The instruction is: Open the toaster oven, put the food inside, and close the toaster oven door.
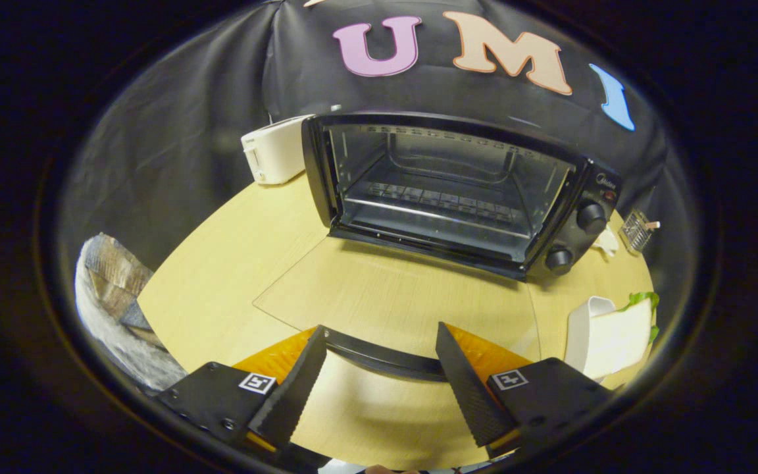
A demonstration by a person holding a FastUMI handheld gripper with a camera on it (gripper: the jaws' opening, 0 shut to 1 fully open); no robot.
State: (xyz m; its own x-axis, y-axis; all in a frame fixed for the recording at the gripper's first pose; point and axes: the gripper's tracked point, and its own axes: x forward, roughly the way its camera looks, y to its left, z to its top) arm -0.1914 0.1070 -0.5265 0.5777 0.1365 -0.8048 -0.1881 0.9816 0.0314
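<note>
Spread tongs (380, 355) over toaster-oven door handle (379, 357), seemingly

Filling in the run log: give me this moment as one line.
toaster oven: door open, cavity empty | claw: open, over door handle | sandwich: on table, outside oven

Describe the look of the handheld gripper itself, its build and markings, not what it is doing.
The gripper has two flat, wedge-shaped fingers with ribbed, grooved inner faces, tapering towards their tips. Each finger sits on a black block mount carrying a small square black-and-white tag marker, with a screw head on the left mount. Orange panels sit behind the fingers.
</note>
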